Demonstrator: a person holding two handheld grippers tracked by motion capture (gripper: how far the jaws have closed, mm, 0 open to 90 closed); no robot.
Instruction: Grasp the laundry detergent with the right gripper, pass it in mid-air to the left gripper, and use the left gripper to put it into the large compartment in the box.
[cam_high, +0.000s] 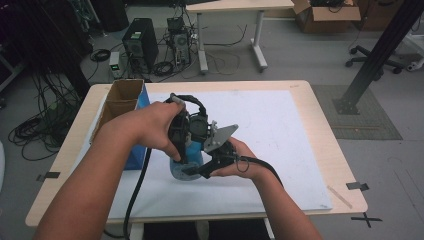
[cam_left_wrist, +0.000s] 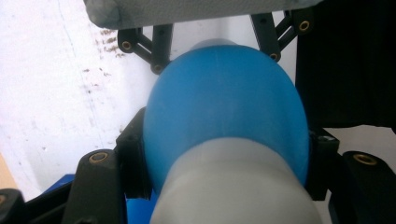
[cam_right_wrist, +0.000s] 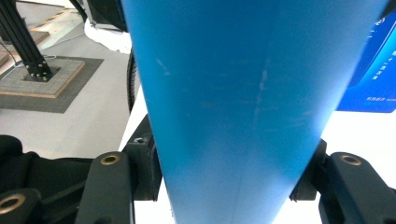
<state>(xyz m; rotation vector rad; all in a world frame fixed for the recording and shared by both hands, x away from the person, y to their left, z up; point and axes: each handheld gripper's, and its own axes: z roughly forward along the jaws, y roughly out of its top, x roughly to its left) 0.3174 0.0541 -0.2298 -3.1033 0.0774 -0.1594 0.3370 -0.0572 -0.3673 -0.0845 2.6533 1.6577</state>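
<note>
A blue plastic bottle (cam_high: 190, 159) with a pale, whitish end stands on the white mat (cam_high: 270, 130) near the table's front, held between both hands. My left gripper (cam_high: 183, 156) comes down on it from above; in the left gripper view its jaws press on both sides of the bottle's rounded blue shoulder (cam_left_wrist: 224, 107), so the left gripper (cam_left_wrist: 226, 163) is shut on it. My right gripper (cam_high: 199, 170) reaches in from the right. The right gripper (cam_right_wrist: 229, 175) is shut on the bottle's tapered blue body (cam_right_wrist: 233, 93).
An open cardboard box (cam_high: 122, 97) with a blue side stands at the table's left edge, close to my left forearm. Behind the table the floor holds computer towers (cam_high: 141, 42), cables and a second desk (cam_high: 235, 7). A black post (cam_high: 380, 50) rises at the right.
</note>
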